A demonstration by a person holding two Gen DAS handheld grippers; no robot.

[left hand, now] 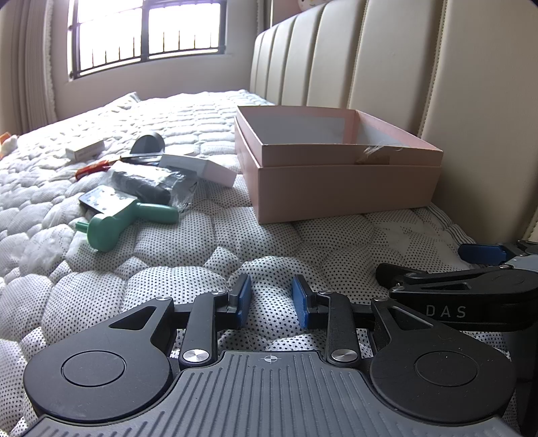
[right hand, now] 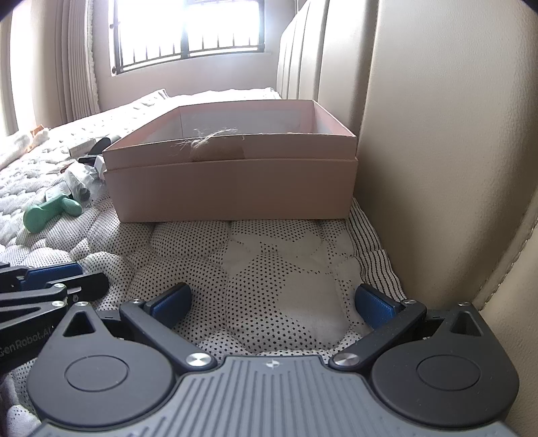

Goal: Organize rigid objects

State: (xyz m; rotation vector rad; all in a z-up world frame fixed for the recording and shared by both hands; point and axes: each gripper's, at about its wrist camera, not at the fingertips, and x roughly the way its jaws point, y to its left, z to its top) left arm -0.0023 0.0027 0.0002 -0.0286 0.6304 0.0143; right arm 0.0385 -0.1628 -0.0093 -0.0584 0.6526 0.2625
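Note:
An open pink box [left hand: 336, 181] stands on the mattress by the headboard; it also shows in the right wrist view [right hand: 232, 188]. Left of it lies a pile of objects: a green handled tool [left hand: 131, 222], a black item in clear plastic [left hand: 148, 183], a blister pack [left hand: 104, 200], a white box [left hand: 201, 168], a dark grey rounded piece [left hand: 148, 143], a small white carton [left hand: 84, 150] and an orange-red item [left hand: 90, 169]. My left gripper [left hand: 271, 299] is open and empty, low over the mattress. My right gripper [right hand: 272, 306] is wide open and empty, in front of the box.
The quilted mattress [left hand: 188, 279] fills the foreground. The padded headboard [left hand: 420, 67] rises right behind the box. The right gripper [left hand: 470, 285] sits close beside the left one. A window [left hand: 141, 30] and a curtain are at the far end.

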